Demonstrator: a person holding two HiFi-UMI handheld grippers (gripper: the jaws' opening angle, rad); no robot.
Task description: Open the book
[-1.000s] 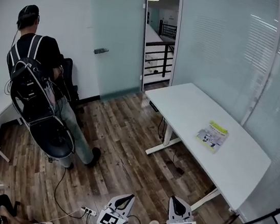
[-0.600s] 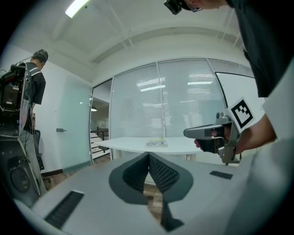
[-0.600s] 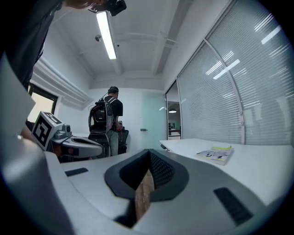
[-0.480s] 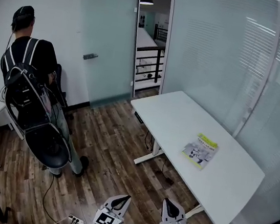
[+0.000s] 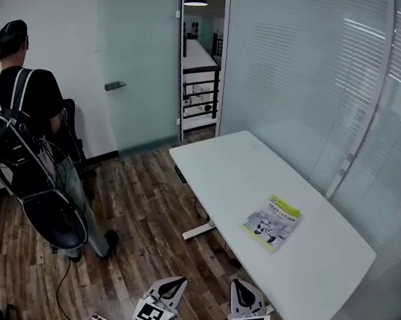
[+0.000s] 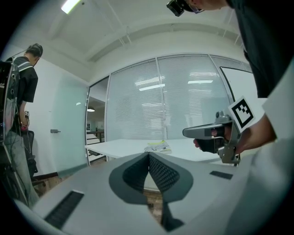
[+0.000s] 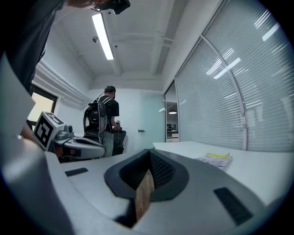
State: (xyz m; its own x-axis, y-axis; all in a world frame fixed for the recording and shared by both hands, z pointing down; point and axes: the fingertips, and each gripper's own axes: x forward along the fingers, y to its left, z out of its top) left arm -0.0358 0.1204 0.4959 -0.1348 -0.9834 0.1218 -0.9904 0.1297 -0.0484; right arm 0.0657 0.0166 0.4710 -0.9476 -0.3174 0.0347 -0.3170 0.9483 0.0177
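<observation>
The white table (image 5: 229, 167) fills the head view's 3 o'clock side, and the book (image 5: 271, 223), thin and closed, lies flat near its middle, at about 4 o'clock in that view. It looks light, floppy and slick-covered, so it likely wants pinning near the spine while the cover's free edge is lifted. The left gripper (image 5: 178, 282) and right gripper (image 5: 240, 285), at 6 o'clock and well apart from it, are both pinched together on nothing

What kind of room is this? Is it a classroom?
It looks more like an office or meeting room. There is a long white desk with one book on it, glass walls with blinds, and a frosted glass door.
</observation>
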